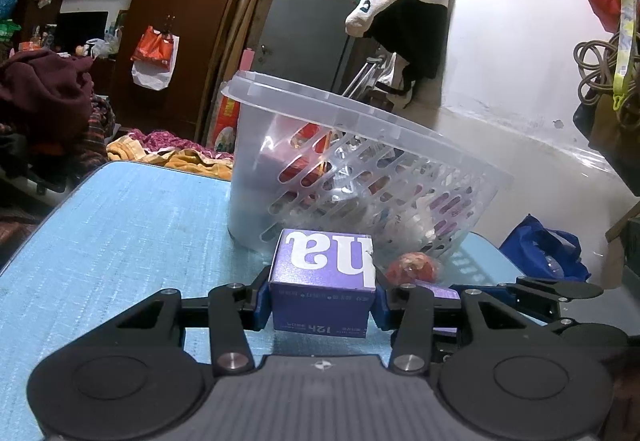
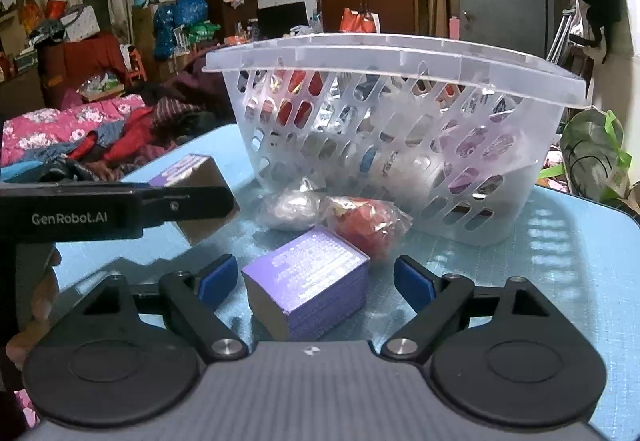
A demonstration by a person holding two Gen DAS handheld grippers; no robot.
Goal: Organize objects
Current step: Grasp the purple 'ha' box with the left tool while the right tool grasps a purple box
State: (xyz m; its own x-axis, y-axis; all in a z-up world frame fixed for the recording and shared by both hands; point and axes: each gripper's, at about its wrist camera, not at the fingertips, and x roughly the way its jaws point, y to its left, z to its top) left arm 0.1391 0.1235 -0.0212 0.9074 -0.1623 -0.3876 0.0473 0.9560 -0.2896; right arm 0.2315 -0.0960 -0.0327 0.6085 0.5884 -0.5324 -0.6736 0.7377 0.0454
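Observation:
My left gripper [image 1: 322,303] is shut on a purple box [image 1: 324,273] with large white letters, its blue pads pressing both sides. The right wrist view shows that gripper [image 2: 192,201] from the side at the left, with the box [image 2: 192,171] in it. My right gripper [image 2: 316,281] is open around a second purple box [image 2: 308,281] lying on the blue table [image 2: 540,261]; there are gaps at both pads. A translucent slotted basket [image 2: 400,53] holding several packets stands just behind. In front of it lie a red wrapped item [image 2: 368,225] and a silvery one [image 2: 290,207].
The basket [image 1: 360,161] is close ahead of the left gripper, with the red item [image 1: 414,267] at its foot. Bedding and clothes [image 2: 80,137] pile up beyond the table's left edge. A blue bag [image 1: 544,253] and a green bag [image 2: 592,157] sit past the right edge.

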